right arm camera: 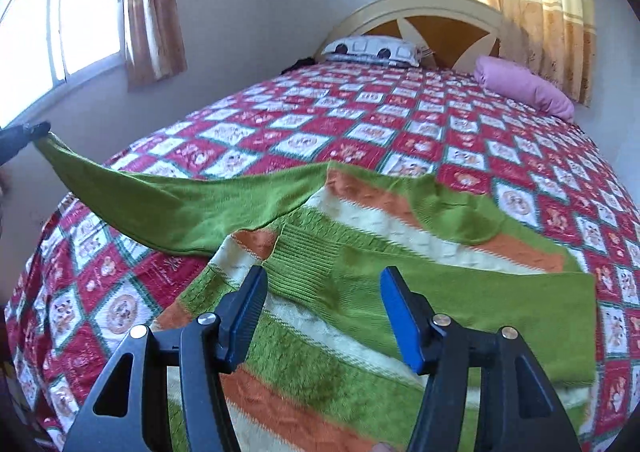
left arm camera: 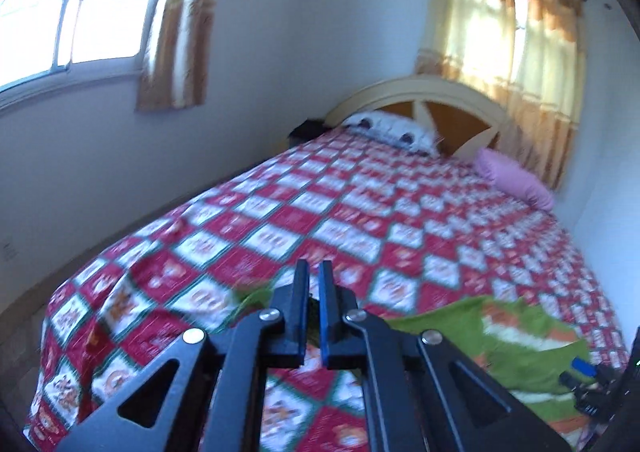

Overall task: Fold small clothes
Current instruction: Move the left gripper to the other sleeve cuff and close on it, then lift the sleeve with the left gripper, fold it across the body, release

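Right wrist: left claw (right arm camera: 38, 129) clamped on sweater (right arm camera: 360, 252) sleeve, lifted off bed (right arm camera: 280, 123); right claw (right arm camera: 322, 312) apart above sweater.

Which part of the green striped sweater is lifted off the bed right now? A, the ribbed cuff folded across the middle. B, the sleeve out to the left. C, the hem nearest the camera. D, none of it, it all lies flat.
B: in the right wrist view the left tongs pinch the end of the sleeve and it hangs clear above the bedspread, while the rest of the sweater lies flat.
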`<state>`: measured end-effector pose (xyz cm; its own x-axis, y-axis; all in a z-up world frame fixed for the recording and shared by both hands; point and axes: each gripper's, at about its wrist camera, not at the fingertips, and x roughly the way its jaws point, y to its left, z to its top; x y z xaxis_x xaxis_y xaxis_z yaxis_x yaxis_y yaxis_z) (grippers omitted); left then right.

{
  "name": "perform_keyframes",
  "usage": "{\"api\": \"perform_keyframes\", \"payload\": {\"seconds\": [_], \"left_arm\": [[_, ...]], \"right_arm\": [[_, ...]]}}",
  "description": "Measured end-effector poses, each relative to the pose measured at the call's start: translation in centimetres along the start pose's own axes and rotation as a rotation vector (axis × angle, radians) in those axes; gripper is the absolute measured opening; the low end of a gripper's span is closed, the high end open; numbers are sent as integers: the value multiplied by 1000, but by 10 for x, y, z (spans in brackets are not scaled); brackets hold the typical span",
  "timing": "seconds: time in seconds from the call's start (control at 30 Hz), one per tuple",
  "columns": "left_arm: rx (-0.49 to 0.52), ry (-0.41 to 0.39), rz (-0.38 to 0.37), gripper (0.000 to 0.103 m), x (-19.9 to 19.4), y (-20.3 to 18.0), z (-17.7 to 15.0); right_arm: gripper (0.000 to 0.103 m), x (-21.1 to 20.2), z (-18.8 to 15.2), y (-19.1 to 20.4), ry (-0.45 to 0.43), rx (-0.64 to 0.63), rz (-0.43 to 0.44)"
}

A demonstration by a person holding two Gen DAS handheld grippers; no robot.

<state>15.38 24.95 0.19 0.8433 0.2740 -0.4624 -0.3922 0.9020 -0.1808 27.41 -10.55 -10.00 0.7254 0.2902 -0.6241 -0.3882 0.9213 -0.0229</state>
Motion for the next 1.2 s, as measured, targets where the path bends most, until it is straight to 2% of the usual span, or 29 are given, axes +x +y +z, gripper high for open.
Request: {"api": "perform_keyframes", "payload": {"seconds": [0.2,0.33,0.43,0.53,0.57,0.6,0.67,0.77,0.87,0.97,1.07,1.1,1.2], "left_arm": [[63,-87,-93,1,-24,-56,27],[122,-101,-160,1,-31,-94,38],[160,-74,-124,9,-22,-103,30],[157,-27,-70,13,-9,-83,16],[148,3,-34,29,-3,-72,9],[130,37,-4,54,2,-57,-1],[87,98,71,76,11,-25,-26],[32,230,110,76,21,16,-75],[-72,347,95,71,29,51,-120],[-101,382,82,67,34,55,-147],[-94,395,71,65,40,43,-155],[-82,400,71,60,46,41,-160],[-64,433,115,52,65,41,-167]], "right_arm": [[60,-31,-10,-19,-36,25,-10],[60,-51,-17,-35,-55,39,-29],[60,-59,-27,-43,-51,57,-37],[60,-61,-36,-45,-44,51,-34],[60,-60,-40,-43,-39,43,-31],[60,-59,-42,-42,-34,38,-28],[60,-53,-49,-35,-7,14,-12],[60,-47,-55,-22,21,-34,0],[60,-38,-58,-1,38,-105,4],[60,-31,-58,13,55,-128,33],[61,-26,-59,26,61,-141,46],[61,-26,-59,29,62,-141,53],[61,-29,-59,35,57,-136,68]]}}
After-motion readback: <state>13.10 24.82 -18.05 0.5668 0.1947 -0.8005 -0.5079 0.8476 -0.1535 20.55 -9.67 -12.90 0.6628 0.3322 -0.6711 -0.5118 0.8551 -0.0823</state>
